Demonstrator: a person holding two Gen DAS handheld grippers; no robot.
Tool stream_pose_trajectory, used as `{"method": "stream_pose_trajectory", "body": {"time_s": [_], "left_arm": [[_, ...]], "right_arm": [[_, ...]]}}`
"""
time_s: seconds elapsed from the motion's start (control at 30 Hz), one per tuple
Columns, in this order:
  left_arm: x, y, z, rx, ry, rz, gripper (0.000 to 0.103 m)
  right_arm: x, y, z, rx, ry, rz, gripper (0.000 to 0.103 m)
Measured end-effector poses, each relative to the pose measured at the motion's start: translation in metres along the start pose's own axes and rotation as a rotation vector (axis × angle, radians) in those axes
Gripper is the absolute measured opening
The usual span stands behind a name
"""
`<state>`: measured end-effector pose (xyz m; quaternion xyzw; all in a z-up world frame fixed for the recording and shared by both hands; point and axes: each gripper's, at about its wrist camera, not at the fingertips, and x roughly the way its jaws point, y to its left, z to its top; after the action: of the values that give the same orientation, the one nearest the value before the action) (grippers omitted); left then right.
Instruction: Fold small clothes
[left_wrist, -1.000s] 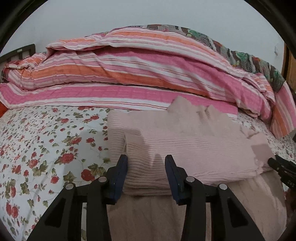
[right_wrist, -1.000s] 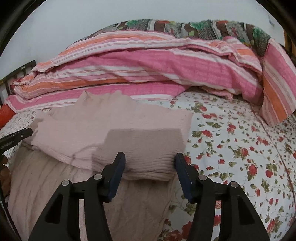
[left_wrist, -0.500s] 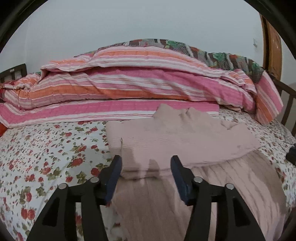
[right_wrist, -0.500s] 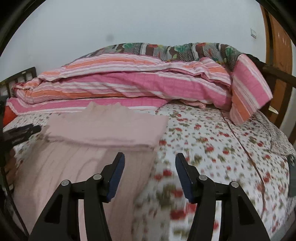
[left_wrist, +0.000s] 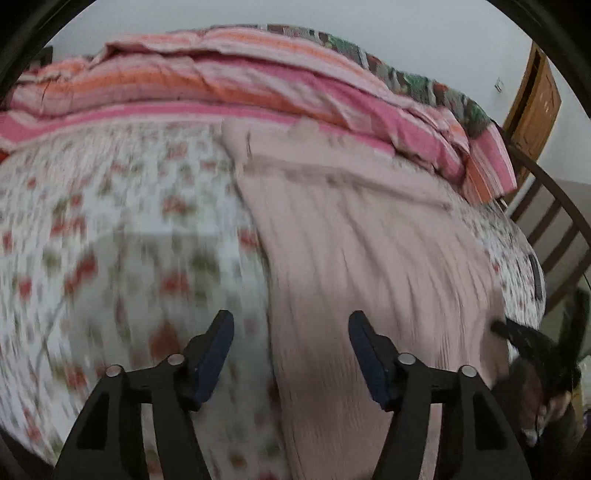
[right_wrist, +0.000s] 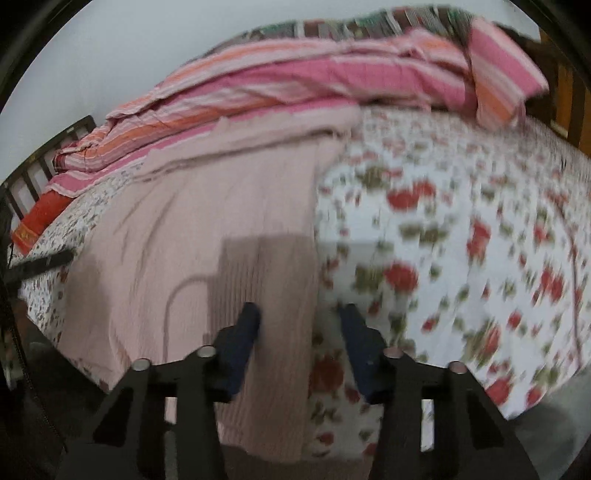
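A pale pink ribbed knit garment (left_wrist: 369, 251) lies on the flowered bedsheet (left_wrist: 110, 229), its far part folded over near the quilt. My left gripper (left_wrist: 291, 349) is open and empty above the garment's near left edge. My right gripper (right_wrist: 300, 341) is open and empty above the garment's (right_wrist: 207, 236) near right edge; the edge runs between its jaws. The right gripper also shows at the right edge of the left wrist view (left_wrist: 532, 343). Both views are motion-blurred.
A striped pink and orange quilt (left_wrist: 258, 85) is heaped along the back of the bed. A wooden bed frame (left_wrist: 554, 229) and door (left_wrist: 535, 107) stand at the right. A red item (right_wrist: 40, 218) lies at the far left by dark rails.
Both grippers have pulled back from the folded part toward the garment's near end and tilted down. The views went from sharp to blurred. Both stay open.
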<state>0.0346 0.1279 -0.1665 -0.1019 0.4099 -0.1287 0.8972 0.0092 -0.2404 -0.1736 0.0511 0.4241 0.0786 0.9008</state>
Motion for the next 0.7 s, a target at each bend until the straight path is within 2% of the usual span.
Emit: {"method": "stream_pose_trajectory", "body": {"time_s": [0.13,0.27,0.37,0.43,0.47,0.5,0.53,0.57,0.6,0.7], "left_arm": [[-0.008,-0.013,-0.035,0.016,-0.021,-0.021,0.055],[-0.002,-0.020,-0.038,0.031,-0.012,0.014,0.052],[0.005,-0.013,-0.037,-0.022,0.002,0.010,0.049],[0.008,-0.004,-0.037,-0.094,0.010,-0.041,0.048],[0.008,-0.001,-0.038,-0.119,0.005,-0.052,0.046],[0.008,0.001,-0.039,-0.134,0.001,-0.057,0.043],[0.008,0.003,-0.040,-0.140,-0.001,-0.047,0.031],[0.007,0.005,-0.041,-0.144,-0.004,-0.043,0.017],[0.007,0.006,-0.042,-0.148,-0.004,-0.054,0.011],[0.004,0.010,-0.048,-0.177,0.000,-0.110,0.011]], "right_arm": [[0.000,0.009,-0.008,-0.025,-0.002,0.006,0.040],[0.005,0.014,-0.012,-0.057,-0.003,0.000,0.038],[0.008,0.014,-0.015,-0.076,-0.031,-0.004,0.038],[0.008,0.015,-0.019,-0.093,-0.049,-0.014,0.038],[0.007,0.016,-0.019,-0.099,-0.055,-0.015,0.030],[0.007,0.017,-0.019,-0.107,-0.059,-0.001,0.021],[0.006,0.019,-0.020,-0.114,-0.060,0.033,0.009],[0.004,0.019,-0.020,-0.114,-0.067,0.037,0.008],[0.003,0.019,-0.020,-0.116,-0.078,0.037,0.008],[0.000,0.015,-0.019,-0.092,-0.085,0.067,0.008]]}}
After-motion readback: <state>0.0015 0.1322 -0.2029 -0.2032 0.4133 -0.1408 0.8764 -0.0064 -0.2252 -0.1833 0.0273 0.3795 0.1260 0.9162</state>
